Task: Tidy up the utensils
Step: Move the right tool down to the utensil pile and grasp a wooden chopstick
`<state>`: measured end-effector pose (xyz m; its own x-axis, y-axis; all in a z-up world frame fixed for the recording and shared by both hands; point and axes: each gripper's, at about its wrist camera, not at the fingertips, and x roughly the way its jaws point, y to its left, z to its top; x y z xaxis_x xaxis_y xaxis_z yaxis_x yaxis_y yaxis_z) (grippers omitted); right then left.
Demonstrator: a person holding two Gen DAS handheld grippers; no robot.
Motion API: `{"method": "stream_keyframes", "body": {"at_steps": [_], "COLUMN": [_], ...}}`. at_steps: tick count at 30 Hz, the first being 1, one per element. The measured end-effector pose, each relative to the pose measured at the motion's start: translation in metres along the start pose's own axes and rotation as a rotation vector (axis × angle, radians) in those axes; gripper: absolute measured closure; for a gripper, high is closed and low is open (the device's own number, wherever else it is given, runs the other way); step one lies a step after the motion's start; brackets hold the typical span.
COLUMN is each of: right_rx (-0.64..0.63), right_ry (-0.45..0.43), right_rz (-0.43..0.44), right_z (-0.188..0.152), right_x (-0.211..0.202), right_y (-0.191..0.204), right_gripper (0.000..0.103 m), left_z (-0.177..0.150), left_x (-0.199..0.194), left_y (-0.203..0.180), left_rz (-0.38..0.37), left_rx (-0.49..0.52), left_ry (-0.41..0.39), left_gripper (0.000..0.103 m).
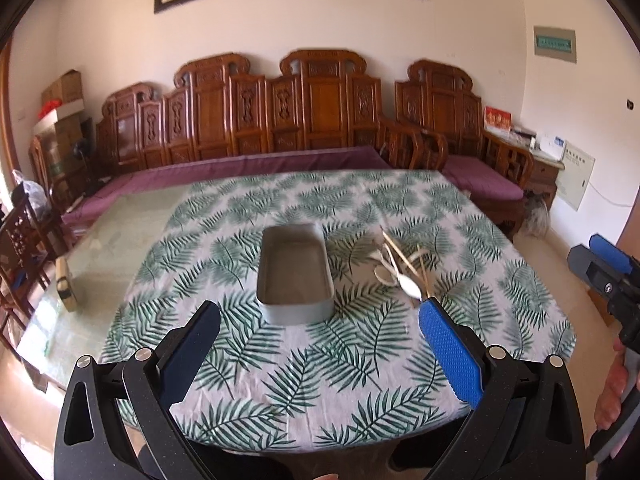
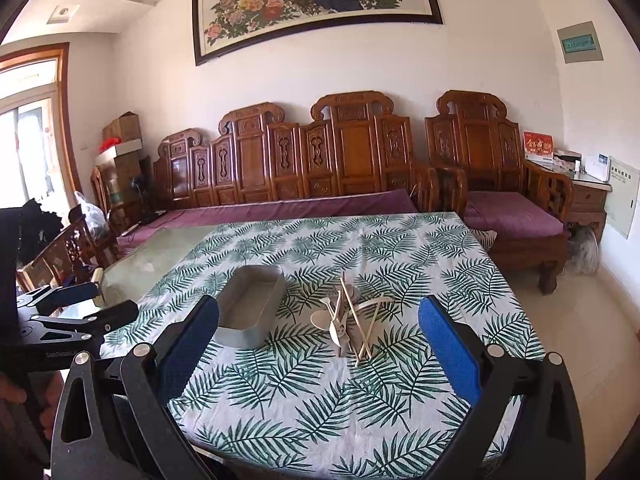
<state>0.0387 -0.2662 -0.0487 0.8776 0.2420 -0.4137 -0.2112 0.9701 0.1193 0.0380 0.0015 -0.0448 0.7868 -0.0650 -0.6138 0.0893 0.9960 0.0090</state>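
Note:
A grey rectangular tin stands empty in the middle of the leaf-print tablecloth. To its right lies a loose pile of pale spoons and wooden chopsticks. My left gripper is open and empty, held above the near part of the table, in front of the tin. My right gripper is open and empty, held above the near part of the table, in front of the pile. The right gripper also shows at the right edge of the left wrist view.
The tablecloth covers the right part of a glass-topped table; a small box lies at the left edge. A carved wooden bench with purple cushions stands behind. A wooden chair stands at the left.

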Motion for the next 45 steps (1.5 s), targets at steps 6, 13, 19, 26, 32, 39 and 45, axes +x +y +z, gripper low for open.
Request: {"method": "stream_keyframes", "body": {"at_steps": [6, 13, 19, 26, 32, 39, 45], "right_rx": [0.005, 0.008, 0.035, 0.037, 0.018, -0.013, -0.049], "right_ry": [0.039, 0.102, 0.159, 0.223, 0.281, 0.348, 0.424], "right_rz": [0.011, 0.015, 0.032, 0.042, 0.055, 0.104, 0.177], "right_z": [-0.011, -0.022, -0.032, -0.041, -0.048, -0.05, -0.066], "right_x": [0.028, 0.074, 0.114, 0.156, 0.198, 0.26, 0.306], "right_y": [-0.016, -0.037, -0.06, -0.075, -0.089, -0.098, -0.097], "right_gripper": [0.003, 0.012, 0.027, 0.043, 0.055, 0.067, 0.079], "left_z": [-0.003, 0.001, -0.001, -0.003, 0.005, 0.013, 0.019], "left_x": [0.024, 0.056, 0.092, 0.122, 0.153, 0.194, 0.215], "left_y": [-0.001, -0.008, -0.017, -0.022, -0.031, -0.037, -0.042], "left_rz": [-0.041, -0.067, -0.102, -0.08, -0.089, -0.159, -0.172], "left_rx": [0.004, 0.041, 0.095, 0.123, 0.16, 0.143, 0.126], "left_ry": [0.057, 0.104, 0.183, 0.193, 0.209, 0.267, 0.276], "left_gripper": [0.006, 0.006, 0.006, 0.006, 0.006, 0.006, 0.007]}}
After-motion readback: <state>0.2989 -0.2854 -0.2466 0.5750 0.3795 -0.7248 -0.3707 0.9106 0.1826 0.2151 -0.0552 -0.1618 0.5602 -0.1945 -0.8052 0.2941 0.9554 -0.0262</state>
